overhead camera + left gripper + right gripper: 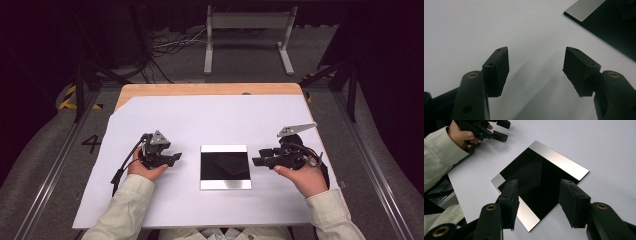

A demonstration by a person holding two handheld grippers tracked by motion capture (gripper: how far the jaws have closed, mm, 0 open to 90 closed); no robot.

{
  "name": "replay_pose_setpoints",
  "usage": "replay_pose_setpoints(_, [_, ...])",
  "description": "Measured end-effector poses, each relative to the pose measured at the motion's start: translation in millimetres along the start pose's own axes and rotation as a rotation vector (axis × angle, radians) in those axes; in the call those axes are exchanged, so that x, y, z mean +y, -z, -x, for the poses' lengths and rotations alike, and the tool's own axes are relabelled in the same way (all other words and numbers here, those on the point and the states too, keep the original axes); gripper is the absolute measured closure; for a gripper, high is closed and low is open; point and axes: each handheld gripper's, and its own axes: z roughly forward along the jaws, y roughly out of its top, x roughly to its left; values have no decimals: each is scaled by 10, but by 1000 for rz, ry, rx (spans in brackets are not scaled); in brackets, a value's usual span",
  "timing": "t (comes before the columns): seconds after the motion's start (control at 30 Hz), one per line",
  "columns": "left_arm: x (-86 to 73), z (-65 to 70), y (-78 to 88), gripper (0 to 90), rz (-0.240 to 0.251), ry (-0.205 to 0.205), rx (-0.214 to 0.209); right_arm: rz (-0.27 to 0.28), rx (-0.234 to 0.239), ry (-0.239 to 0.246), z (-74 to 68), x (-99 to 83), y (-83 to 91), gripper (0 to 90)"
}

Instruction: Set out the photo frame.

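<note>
Black glossy plate (225, 166) sits flat mid-sheet, between both hands. Right gripper (539, 200) hovers over its near edge, jaws wide, gripping nothing. Left gripper (535, 67) waits just beside the plate over white paper (200, 120), open and empty too. Looks like nothing is picked up yet; the grasp is ahead.

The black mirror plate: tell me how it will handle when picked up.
The black mirror plate looks rigid, thin and flat on the white sheet, so probably hard to get under. Its glossy, reflective face suggests it is slippery, possibly scratch-prone.
</note>
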Motion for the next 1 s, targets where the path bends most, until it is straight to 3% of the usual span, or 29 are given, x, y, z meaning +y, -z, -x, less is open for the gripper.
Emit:
replay_pose_setpoints(0.37, [-1, -1, -3, 382, -1, -2, 3, -33, -3, -62, 19, 60, -28, 492])
replay_pose_setpoints(0.57, [-1, 5, -3, 382, -4, -6, 5, -61, 11, -126, 51, 80, -50, 482])
replay_pose_setpoints(1.0, [-1, 6, -5, 382, -4, -8, 8, -63, 39, -266, 104, 128, -94, 481])
